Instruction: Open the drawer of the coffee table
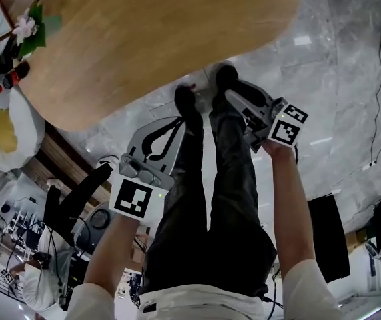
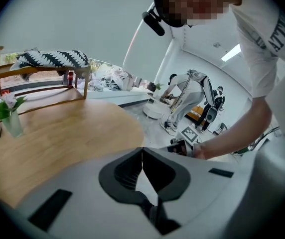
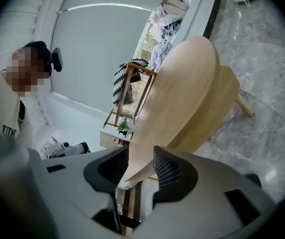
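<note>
The left gripper (image 2: pixel 142 149) is held closed and empty. The right gripper (image 3: pixel 137 158) is parted, and the table (image 3: pixel 182 93) edge is seen between its jaws, apparently untouched.

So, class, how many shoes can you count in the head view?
2. The left shoe stands on the grey floor near the table; the right shoe is beside it, slightly higher in the picture. None seem hidden.

Smooth wooden coffee table (image 1: pixel 144 39), glossy marble floor (image 1: pixel 337 79) (grey-veined)
</note>
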A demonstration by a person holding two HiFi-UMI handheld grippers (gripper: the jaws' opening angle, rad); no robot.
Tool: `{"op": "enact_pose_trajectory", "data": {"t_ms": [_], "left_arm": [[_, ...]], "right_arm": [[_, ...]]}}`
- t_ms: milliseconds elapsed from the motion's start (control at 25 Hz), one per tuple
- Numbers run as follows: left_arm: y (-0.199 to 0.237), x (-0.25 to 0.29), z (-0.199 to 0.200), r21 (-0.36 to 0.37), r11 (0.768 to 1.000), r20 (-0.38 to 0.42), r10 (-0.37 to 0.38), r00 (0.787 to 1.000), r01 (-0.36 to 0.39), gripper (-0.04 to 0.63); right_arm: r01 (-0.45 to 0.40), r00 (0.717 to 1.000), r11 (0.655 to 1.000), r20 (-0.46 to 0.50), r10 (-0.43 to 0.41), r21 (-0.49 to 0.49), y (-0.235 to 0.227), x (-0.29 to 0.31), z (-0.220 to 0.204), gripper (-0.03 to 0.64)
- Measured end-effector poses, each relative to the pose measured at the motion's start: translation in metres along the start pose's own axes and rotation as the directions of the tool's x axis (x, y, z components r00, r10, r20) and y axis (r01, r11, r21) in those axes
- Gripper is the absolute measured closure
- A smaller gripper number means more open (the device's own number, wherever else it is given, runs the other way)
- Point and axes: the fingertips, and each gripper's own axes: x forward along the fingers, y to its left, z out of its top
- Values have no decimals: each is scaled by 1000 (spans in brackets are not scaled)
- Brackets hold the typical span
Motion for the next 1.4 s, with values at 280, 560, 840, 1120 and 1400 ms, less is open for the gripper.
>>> {"op": "enact_pose_trajectory", "data": {"t_ms": [280,560,840,1120,1400], "left_arm": [[11,22,-13,12,1000,-29,-20,999,20,575],[15,42,-31,-21,999,-61,-32,998,31,575],[15,62,-46,-33,999,-81,-46,996,43,575],[22,71,-63,-45,998,-109,-46,993,42,575],[33,77,-83,-45,998,-131,-41,990,36,575]], "right_arm": [[-130,989,985,81,121,117,-23,11,-5,442],[-181,975,959,169,146,217,-63,20,-11,414],[-202,964,941,224,143,270,-103,33,-22,396],[-177,966,951,230,119,252,-137,41,-31,380],[-203,960,952,236,148,228,-155,52,-30,336]]}}
